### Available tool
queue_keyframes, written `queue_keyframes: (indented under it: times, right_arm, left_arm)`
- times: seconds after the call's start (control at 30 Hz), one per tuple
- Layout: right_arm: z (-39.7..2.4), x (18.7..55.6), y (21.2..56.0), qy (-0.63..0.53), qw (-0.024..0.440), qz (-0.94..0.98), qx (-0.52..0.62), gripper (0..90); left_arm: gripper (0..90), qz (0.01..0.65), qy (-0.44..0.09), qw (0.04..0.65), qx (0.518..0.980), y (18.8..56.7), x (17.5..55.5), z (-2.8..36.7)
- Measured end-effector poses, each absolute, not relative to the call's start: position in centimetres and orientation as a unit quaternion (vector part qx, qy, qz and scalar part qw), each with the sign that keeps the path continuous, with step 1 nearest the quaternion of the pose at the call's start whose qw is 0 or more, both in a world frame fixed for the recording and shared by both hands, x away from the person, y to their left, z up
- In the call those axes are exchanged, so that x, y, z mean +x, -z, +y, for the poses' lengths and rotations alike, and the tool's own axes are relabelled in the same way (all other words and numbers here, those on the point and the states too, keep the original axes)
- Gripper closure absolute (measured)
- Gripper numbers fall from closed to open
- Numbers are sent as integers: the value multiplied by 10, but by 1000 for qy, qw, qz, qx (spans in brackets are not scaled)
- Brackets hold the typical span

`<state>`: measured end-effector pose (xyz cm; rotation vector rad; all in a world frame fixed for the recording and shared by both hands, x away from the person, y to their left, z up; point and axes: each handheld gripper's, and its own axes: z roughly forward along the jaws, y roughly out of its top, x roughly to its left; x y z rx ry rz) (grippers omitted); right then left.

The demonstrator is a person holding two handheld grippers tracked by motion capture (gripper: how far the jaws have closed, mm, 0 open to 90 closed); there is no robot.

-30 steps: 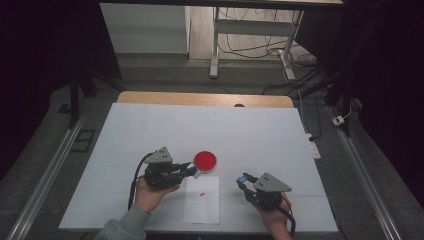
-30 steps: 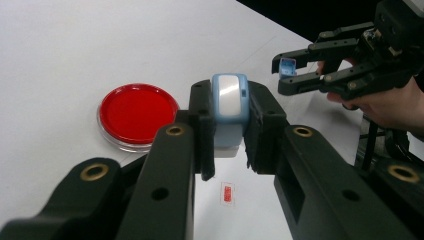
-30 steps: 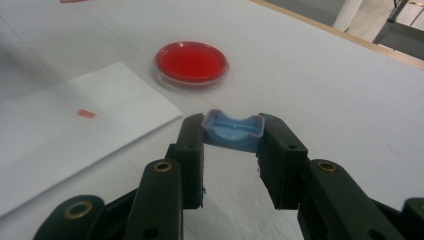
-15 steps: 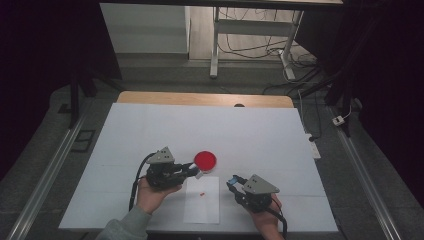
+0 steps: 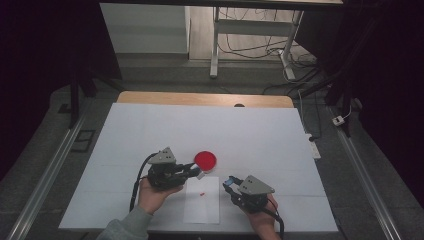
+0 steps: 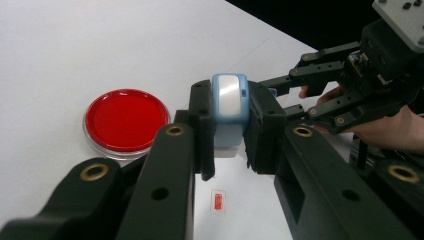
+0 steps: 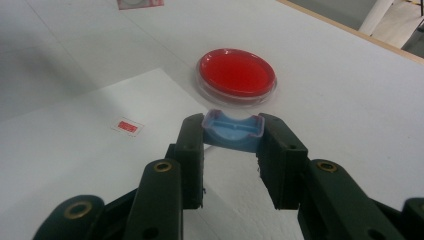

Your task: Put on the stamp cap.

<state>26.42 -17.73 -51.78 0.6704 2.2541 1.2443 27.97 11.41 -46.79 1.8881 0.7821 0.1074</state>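
While the left gripper (image 6: pixel 230 135) is clamped on a blue-and-white container (image 6: pixel 229 107), a blue cap (image 7: pixel 233 131) is gripped by the right gripper (image 7: pixel 231 150); red dish (image 5: pixel 205 160) set on the white table (image 5: pixel 260 135), just beside the paper sheet (image 5: pixel 202 205).

I see glossy blue plastic between my left jaws, a shiny clear-rimmed red dish (image 6: pixel 126 120) beside them, on matt white paper (image 5: pixel 202 200).

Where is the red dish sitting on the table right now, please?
In the high view the red dish sits on the white table near the middle, just beyond the left gripper and the sheet of paper.
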Motion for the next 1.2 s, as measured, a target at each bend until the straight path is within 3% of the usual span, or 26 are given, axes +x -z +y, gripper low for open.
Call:
queue_keyframes:
  times: [1.2]
  right_arm:
    - [-144,260,524,-457,249,822,231,642]
  left_arm:
    - [757,314,-40,532,785,466,279,92]
